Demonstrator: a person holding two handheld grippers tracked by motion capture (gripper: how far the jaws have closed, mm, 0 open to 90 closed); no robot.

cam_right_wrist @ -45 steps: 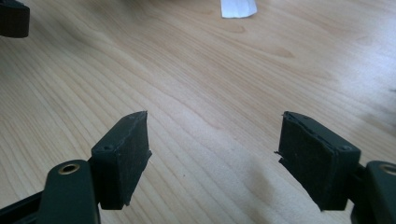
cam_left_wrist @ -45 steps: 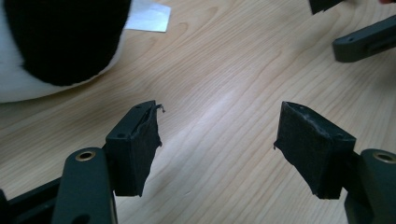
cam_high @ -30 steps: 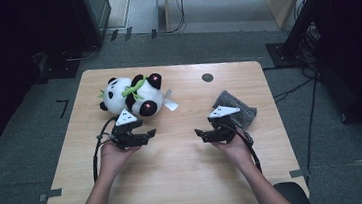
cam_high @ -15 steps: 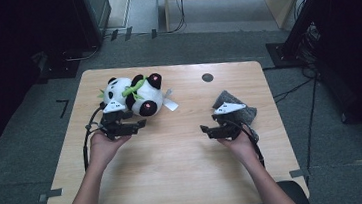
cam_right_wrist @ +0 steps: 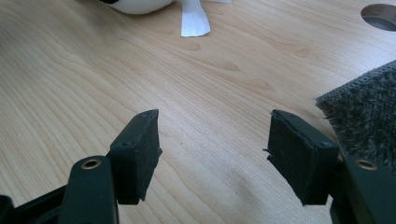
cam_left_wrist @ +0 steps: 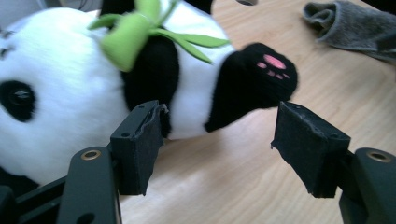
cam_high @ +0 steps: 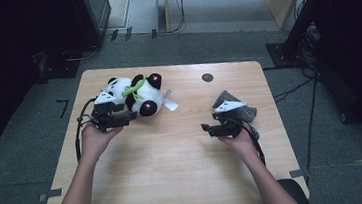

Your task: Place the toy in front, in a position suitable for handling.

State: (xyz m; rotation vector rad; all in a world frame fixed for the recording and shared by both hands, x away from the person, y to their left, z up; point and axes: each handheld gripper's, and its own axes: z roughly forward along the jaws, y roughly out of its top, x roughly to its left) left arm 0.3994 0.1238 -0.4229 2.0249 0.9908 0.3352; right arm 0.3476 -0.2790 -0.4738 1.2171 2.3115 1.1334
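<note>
A black-and-white panda plush (cam_high: 140, 96) with a green bow lies on its side at the far left of the wooden table (cam_high: 175, 168). My left gripper (cam_high: 129, 118) is at its near side, jaws pointing at it. In the left gripper view the panda (cam_left_wrist: 70, 79) fills the left, and its black paw (cam_left_wrist: 254, 81) hangs just beyond my open left gripper (cam_left_wrist: 217, 140), whose pads do not press it. My right gripper (cam_high: 206, 128) rests low at the right, beside a grey cloth (cam_high: 243, 112). Its jaws have just been closing with only bare wood between them (cam_right_wrist: 212, 149).
A white tag (cam_right_wrist: 194, 21) sticks out from the panda onto the table. A round dark hole (cam_high: 207, 77) sits in the tabletop at the far middle. The grey cloth (cam_right_wrist: 369, 107) lies right next to my right jaw. Dark equipment stands around the table.
My left hand has moved left and away from the person, up to the panda's near side. The right hand has stayed almost in place.
</note>
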